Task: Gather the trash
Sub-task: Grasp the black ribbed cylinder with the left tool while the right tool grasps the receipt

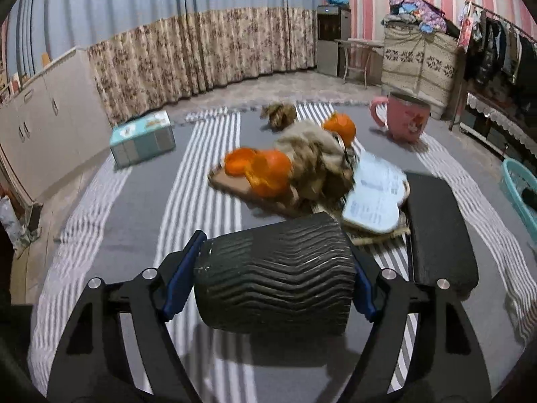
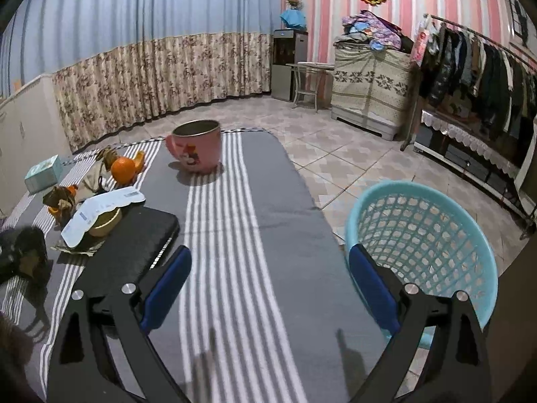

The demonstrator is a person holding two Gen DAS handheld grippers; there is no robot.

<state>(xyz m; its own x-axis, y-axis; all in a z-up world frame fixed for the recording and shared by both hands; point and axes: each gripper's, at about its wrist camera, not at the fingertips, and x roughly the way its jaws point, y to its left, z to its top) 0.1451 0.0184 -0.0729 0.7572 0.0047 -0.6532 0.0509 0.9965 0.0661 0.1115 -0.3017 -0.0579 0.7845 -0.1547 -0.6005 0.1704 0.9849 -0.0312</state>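
My left gripper [image 1: 273, 277] is clenched on a dark ribbed paper cup [image 1: 273, 275], lying sideways between the blue pads. My right gripper [image 2: 268, 288] is released, with nothing between the fingers — it hangs over the striped cloth [image 2: 241, 221]. The trash pile [image 1: 302, 174] — orange peels, crumpled paper, a receipt — lies beside a black pad [image 1: 439, 231]. The turquoise basket [image 2: 470, 235] stands beside the table, at my right.

The right gripper [image 2: 268, 288] hung open over the striped table [image 2: 241, 235]. A teal basket [image 2: 470, 235] stood off the table's right edge; a pink mug [image 2: 198, 149] sat near its far edge.
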